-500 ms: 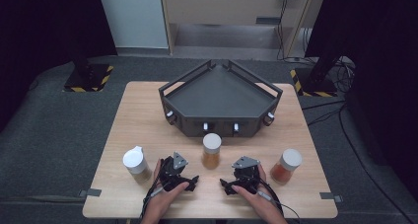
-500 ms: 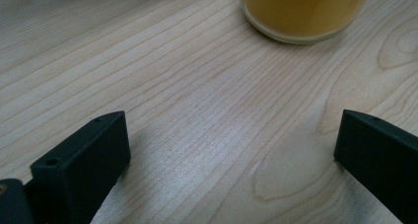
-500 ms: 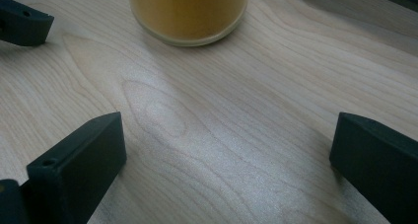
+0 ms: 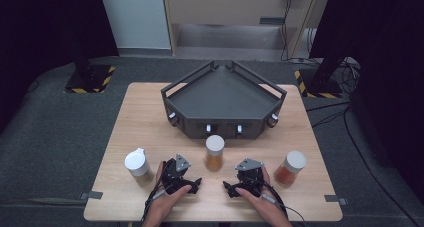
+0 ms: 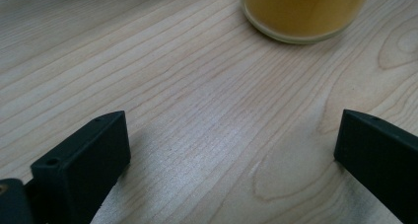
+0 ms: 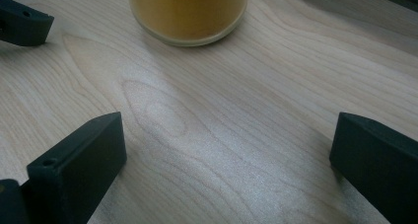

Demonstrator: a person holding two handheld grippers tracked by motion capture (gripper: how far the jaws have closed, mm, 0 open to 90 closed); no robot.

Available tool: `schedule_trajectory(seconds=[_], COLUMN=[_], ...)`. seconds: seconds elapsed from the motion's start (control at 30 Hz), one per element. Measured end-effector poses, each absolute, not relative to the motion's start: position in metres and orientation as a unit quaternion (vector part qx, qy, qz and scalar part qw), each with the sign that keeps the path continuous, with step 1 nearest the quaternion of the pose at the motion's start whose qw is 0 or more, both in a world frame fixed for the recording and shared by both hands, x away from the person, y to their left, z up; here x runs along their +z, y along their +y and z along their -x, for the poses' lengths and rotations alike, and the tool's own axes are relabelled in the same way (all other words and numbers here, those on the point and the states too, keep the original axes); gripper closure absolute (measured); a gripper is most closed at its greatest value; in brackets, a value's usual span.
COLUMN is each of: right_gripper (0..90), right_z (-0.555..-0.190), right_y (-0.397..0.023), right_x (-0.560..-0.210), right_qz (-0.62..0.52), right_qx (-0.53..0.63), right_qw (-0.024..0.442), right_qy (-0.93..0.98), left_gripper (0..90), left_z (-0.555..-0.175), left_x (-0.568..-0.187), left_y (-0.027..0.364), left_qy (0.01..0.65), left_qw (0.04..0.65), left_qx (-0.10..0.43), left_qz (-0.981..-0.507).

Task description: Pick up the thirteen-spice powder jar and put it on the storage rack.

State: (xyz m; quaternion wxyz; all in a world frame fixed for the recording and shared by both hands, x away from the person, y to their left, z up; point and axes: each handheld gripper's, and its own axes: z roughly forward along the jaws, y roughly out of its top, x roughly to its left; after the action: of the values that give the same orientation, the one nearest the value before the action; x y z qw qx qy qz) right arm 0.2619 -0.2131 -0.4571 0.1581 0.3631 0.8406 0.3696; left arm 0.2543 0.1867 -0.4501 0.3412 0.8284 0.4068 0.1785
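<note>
Both tools, left tool (image 4: 192,185) and right tool (image 4: 231,187), rest with jaws apart and empty, middle jar (image 4: 214,153) just ahead between them, ungrasped; tray (image 4: 222,94) beyond holds nothing.

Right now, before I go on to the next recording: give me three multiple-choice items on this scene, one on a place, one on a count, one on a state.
1. Where does the middle jar stand?
A. inside the tray
B. on the table in front of the tray
C. between one gripper's jaws

2. How many white-lidded jars are on the table?
A. two
B. three
C. four

3. How are the left gripper and right gripper?
A. both open
B. both shut
C. each holding a jar

Key: 1 B, it stands on wood before the tray's front wall; 2 B, left, middle, right; 3 A, bare wood between wide jaws.
</note>
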Motion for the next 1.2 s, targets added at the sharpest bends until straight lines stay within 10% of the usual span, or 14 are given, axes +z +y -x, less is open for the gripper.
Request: schedule_trajectory(seconds=[1.2], right_gripper=[0.8], right_z=[-0.259], right_y=[-0.211], right_x=[-0.457], right_qz=[-0.371], right_qx=[0.368], right_qw=[0.161], right_qy=[0.837], left_gripper=[1.3], left_z=[-0.235], left_x=[-0.408], left_y=[0.18], left_qy=[0.381], left_qw=[0.353], left_qx=[0.194], left_qz=[-0.832])
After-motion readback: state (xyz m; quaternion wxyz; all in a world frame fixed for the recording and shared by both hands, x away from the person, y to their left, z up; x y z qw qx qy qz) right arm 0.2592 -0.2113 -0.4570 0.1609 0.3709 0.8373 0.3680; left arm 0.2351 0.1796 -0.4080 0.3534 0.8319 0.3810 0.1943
